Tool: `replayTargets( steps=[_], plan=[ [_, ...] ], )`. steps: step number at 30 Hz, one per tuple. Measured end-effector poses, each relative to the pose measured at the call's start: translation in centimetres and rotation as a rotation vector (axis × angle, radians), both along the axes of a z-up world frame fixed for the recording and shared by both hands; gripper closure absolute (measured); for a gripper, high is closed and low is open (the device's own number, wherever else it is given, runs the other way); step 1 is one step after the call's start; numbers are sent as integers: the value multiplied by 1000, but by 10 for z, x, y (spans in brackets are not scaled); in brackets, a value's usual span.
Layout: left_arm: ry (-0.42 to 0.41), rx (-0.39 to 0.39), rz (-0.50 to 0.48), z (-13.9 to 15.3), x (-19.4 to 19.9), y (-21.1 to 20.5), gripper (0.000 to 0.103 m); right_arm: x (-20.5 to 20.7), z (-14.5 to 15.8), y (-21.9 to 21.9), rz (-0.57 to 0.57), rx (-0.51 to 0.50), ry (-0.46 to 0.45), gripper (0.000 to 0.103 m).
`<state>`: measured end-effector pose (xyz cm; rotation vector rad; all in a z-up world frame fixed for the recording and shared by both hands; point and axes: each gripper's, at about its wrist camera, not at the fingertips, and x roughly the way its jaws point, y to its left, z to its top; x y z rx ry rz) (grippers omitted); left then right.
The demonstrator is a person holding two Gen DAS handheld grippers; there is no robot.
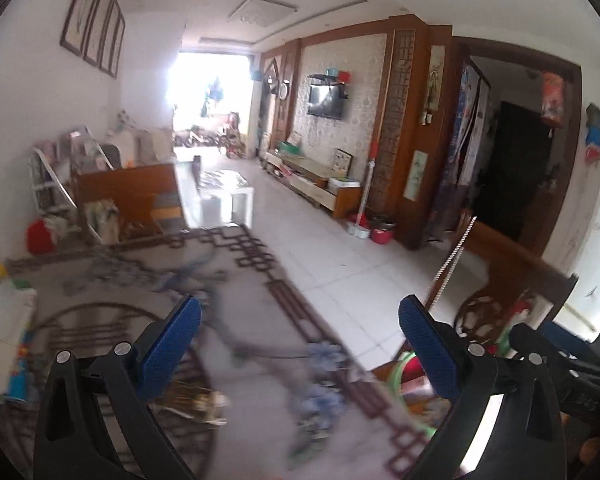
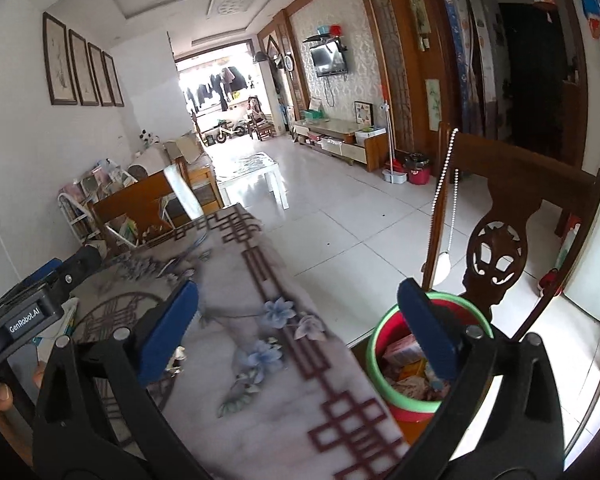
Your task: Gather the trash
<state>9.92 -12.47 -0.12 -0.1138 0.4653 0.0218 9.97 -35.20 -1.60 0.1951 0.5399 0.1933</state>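
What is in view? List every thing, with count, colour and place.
Table: one, grey floral cloth, foreground.
Bin: one, red with green rim, holding trash, right of table.
Chair: one, brown carved wood, behind bin.
Bead string: one, white, hanging on chair.
Framed pictures: four, dark frames, left wall.
TV: one, black, right wall.
Coffee table: one, white, mid-floor.
Left gripper: blue pads, open, empty.
Right gripper: blue pads, open, empty.
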Motion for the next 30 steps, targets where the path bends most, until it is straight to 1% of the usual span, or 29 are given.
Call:
replayTargets(
  steps=[2,4,7,10,14,17,22,30],
  plan=[
    [-3,3,7,2,-9,9,8,-6,0,10,1,6,4,5],
    [-3,-21,18,2,-15,19,8,-11,2,18,0,10,3,5],
    [22,-59,30,1,-22,36,8,-17,3,30,3,7,0,5],
    [23,-55,37,-1,-32,46,8,-22,1,41,17,14,17,5],
    [24,-53,39,-4,-39,55,8,-27,1,54,37,5,23,5],
    [29,-69,45,-5,-42,61,8,-28,3,59,49,-17,12,5],
    [35,-87,42,-4,-47,64,8,-25,4,62,51,-8,17,5],
    [26,-70,58,1,-51,63,8,-22,2,67,73,-11,21,5]
  ],
)
